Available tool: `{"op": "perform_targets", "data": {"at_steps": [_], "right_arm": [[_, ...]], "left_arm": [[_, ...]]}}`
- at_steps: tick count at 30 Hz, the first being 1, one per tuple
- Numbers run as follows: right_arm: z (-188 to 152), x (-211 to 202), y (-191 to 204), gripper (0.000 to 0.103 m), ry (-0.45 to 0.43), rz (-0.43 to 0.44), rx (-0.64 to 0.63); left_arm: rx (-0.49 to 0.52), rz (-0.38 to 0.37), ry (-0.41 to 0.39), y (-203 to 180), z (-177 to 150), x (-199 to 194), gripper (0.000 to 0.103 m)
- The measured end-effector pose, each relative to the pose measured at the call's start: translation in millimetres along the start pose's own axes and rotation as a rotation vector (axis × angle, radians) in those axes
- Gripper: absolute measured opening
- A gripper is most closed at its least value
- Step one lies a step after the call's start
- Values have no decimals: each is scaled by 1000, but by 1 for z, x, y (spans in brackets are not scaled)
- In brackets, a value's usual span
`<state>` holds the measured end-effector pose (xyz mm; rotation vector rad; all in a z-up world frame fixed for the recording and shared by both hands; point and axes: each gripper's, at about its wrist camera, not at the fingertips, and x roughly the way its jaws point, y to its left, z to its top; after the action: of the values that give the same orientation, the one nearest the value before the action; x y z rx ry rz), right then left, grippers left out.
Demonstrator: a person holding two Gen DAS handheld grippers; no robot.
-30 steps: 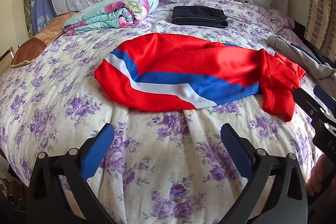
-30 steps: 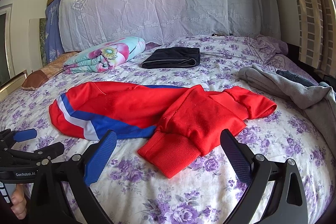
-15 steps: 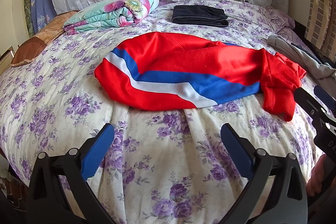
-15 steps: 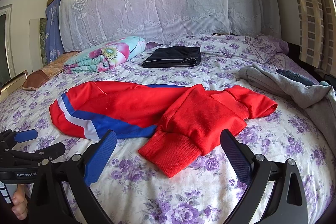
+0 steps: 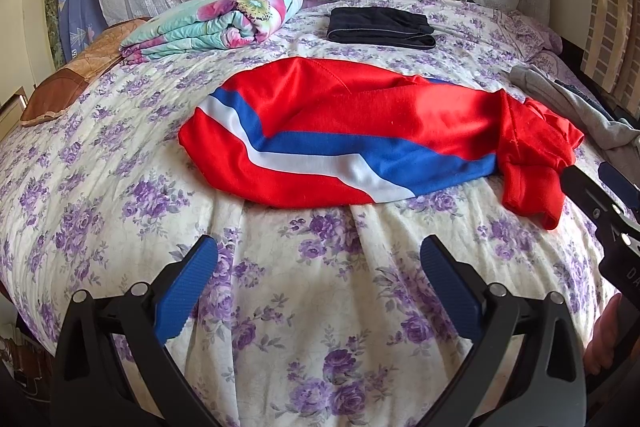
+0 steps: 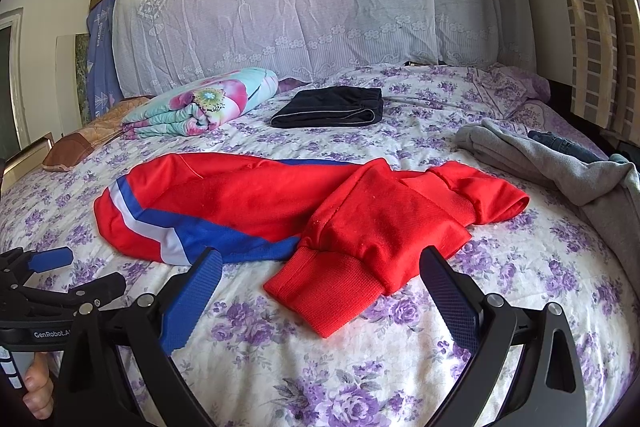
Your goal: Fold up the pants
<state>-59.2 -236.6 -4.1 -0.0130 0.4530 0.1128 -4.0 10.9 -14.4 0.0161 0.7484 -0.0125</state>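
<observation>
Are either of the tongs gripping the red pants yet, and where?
Nothing is held. Both the left tongs and right tongs hang open above the bedspread, short of the red pants.

bare floral bedspread [image 6: 360, 367] lies open on the near side of the red pants [image 6: 312, 211]. beyond the pants sit folded black pants [image 6: 328, 107] and a rolled floral quilt [image 6: 200, 103]; a grey garment [image 6: 560, 167] crowds their right.

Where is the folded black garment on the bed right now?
The folded black garment lies far back on the bed, near the lace-covered headboard, right of the rolled floral quilt and beyond the red pants.
</observation>
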Motion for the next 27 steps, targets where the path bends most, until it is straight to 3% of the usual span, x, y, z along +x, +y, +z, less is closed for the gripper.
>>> {"op": "perform_targets", "data": {"at_steps": [13,17,20,27], "right_arm": [[-4,3,1,100,20,4,0],[-3,10,-10,100,43,3,13],[-2,12,-24,100,49,-15,44],[0,22,-61,100,82,-20,135]], "left_arm": [[-11,-28,31,4,0,3,99],[-48,-169,98,18,6,21,99],[-172,-329,205,45,16,56,99],[-381,-520,231,81,51,103,99]]}}
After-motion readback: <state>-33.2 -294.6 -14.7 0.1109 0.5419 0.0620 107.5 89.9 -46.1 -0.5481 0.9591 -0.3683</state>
